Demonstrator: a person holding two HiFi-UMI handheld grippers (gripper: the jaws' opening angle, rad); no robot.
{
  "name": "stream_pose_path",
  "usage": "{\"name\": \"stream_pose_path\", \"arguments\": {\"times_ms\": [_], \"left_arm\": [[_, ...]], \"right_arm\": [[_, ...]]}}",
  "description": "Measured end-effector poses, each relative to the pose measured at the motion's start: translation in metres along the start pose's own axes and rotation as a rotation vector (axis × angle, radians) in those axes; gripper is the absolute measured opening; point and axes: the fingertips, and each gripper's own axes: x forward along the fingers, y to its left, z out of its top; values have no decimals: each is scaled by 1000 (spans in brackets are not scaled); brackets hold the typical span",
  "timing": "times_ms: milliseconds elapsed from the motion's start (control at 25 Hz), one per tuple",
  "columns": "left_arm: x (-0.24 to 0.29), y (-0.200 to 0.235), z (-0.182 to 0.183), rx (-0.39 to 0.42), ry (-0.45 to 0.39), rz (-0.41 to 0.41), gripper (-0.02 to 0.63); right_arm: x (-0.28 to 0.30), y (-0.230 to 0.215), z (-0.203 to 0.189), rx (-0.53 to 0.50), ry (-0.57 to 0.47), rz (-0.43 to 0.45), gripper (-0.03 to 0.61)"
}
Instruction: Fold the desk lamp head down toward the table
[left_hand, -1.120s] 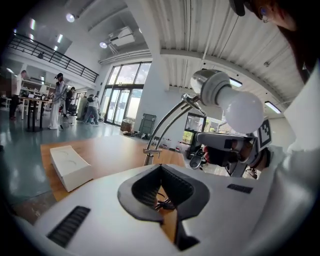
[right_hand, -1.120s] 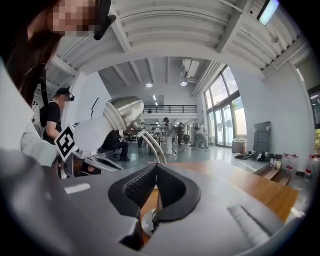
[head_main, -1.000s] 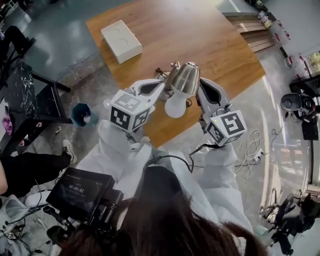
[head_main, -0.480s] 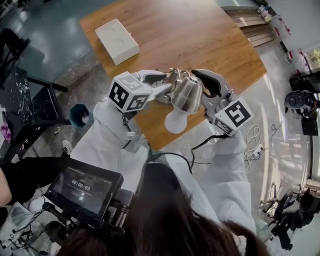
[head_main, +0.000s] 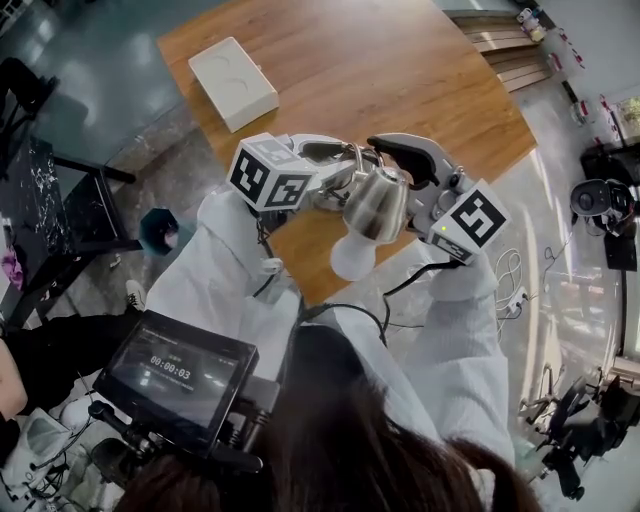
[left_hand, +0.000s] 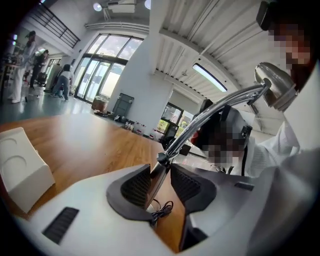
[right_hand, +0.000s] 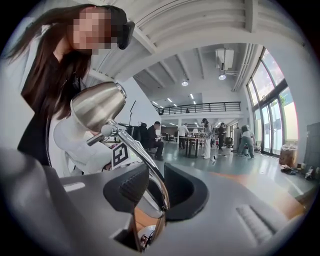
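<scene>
A brushed-metal desk lamp stands near the table's front edge. Its head (head_main: 378, 205) with a white bulb (head_main: 355, 255) hangs toward me. The head also shows in the left gripper view (left_hand: 275, 85) and in the right gripper view (right_hand: 97, 105). My left gripper (head_main: 335, 165) (left_hand: 161, 182) has its jaws opening around the lamp's upright stem (left_hand: 155, 185); the stem lies against one pad, with a gap on the other side. My right gripper (head_main: 405, 165) (right_hand: 150, 192) is open around the curved chrome arm (right_hand: 137, 152), which runs along one pad.
The wooden table (head_main: 400, 70) carries a white box (head_main: 233, 82) (left_hand: 20, 170) at its far left. A dark cable (left_hand: 162, 210) lies by the lamp's base (right_hand: 145, 235). A monitor rig sits below me (head_main: 175, 375). People stand far off in the hall.
Both grippers went from shut and beside the lamp head to open, and moved forward and up around the stem and the arm. The lamp head has hardly moved.
</scene>
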Motion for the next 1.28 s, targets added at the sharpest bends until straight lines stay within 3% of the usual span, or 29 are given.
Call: {"name": "stream_pose_path", "arguments": {"times_ms": [280,560,800,1000,1280], "left_arm": [[4,3,-3,-62,39,-15,129],[6,3,0,-63,36,-26,129],[5,2,-3,-58,38,-42,130],[5,0,-2,-44,29,-49,130],[3,-2,-1,85,-21,-31,118]], "right_arm": [[1,2,-2,-79,68,41,75],[0,11,-2,-167,100,18,72],[-3,41,-32,-407,275,18,94],[-3,54,-52,-674,326,-50,95],[0,62,-89,-979,351,-123,113]]}}
